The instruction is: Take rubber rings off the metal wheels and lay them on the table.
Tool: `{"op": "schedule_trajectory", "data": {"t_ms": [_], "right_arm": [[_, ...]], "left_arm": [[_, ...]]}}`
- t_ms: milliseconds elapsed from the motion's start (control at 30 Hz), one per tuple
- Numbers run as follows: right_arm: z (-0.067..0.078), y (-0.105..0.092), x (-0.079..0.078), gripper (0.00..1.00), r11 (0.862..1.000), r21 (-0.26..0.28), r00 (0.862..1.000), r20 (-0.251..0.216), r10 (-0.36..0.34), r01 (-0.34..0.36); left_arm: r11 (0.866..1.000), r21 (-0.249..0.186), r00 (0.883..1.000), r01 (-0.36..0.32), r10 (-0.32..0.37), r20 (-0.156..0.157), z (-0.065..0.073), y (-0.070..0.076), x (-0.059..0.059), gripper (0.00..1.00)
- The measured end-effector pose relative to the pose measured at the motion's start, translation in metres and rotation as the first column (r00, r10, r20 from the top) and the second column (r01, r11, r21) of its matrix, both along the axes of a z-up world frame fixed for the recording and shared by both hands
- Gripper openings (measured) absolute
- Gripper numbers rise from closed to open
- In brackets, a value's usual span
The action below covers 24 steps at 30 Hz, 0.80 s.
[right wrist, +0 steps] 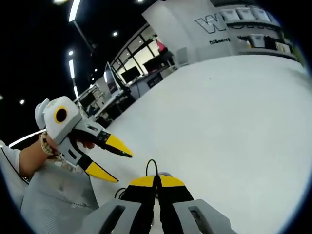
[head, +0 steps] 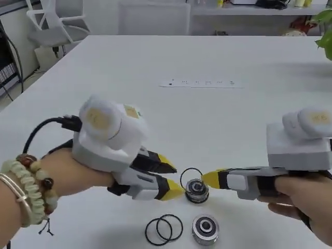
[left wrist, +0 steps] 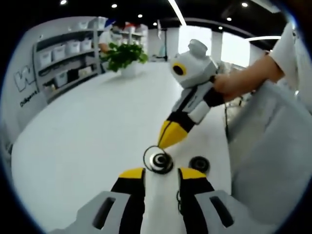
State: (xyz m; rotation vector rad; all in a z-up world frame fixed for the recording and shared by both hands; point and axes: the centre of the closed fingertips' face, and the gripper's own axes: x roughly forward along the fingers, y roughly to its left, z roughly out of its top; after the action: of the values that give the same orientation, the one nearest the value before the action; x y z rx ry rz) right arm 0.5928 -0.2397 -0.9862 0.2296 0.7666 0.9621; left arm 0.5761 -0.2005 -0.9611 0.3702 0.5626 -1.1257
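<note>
A metal wheel (head: 197, 190) lies on the white table (head: 171, 114) between my two grippers. A thin black rubber ring (head: 191, 168) loops up off its top, and my right gripper (head: 206, 179) is shut on that ring from the right. In the right gripper view the ring (right wrist: 148, 166) rises from the shut right gripper (right wrist: 156, 181). My left gripper (head: 177, 180) stands open just left of the wheel. In the left gripper view the wheel (left wrist: 160, 162) sits just ahead of the open left gripper (left wrist: 162, 173). Two loose rings (head: 163, 229) lie overlapping near the front edge.
A second metal wheel (head: 206, 228) lies right of the loose rings, also seen as a second wheel (left wrist: 199, 164) in the left gripper view. A white power strip (head: 201, 83) lies mid-table. An office chair (head: 54, 23) stands at the far left.
</note>
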Motion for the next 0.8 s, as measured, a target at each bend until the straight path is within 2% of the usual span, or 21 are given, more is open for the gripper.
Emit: {"op": "schedule_trajectory", "data": {"t_ms": [67,133,167,233,400,600,800], "right_arm": [[0.003,0.000,0.000,0.00,1.000,0.019,1.000,-0.006,-0.007,0.008],[0.007,0.002,-0.001,0.00,1.000,0.025,1.000,-0.001,-0.009,0.009],[0.009,0.003,0.000,0.00,1.000,0.030,1.000,0.003,-0.008,0.008],[0.014,0.006,-0.002,0.00,0.999,0.044,1.000,0.007,-0.003,0.003],[0.022,0.016,-0.008,0.00,0.998,0.057,0.999,0.018,0.029,-0.030],[0.025,0.032,-0.020,0.00,0.993,0.051,0.994,0.029,0.106,-0.108],[0.018,0.048,-0.042,0.00,0.973,-0.002,0.972,0.038,0.233,-0.233]], "left_arm": [[1.000,-0.003,1.000,0.001,-0.001,0.010,0.010,0.006,-0.003,0.30],[1.000,-0.006,1.000,-0.006,0.006,0.028,0.022,0.016,-0.006,0.34],[1.000,-0.008,0.999,-0.011,0.012,0.048,0.029,0.022,-0.008,0.36],[1.000,-0.012,0.998,-0.024,0.024,0.062,0.038,0.033,-0.012,0.39],[0.997,-0.015,0.993,-0.073,0.074,0.095,0.052,0.062,-0.025,0.47],[0.986,-0.009,0.982,-0.164,0.164,0.094,0.051,0.094,-0.043,0.54],[0.971,-0.001,0.969,-0.238,0.237,0.069,0.039,0.115,-0.060,0.59]]}}
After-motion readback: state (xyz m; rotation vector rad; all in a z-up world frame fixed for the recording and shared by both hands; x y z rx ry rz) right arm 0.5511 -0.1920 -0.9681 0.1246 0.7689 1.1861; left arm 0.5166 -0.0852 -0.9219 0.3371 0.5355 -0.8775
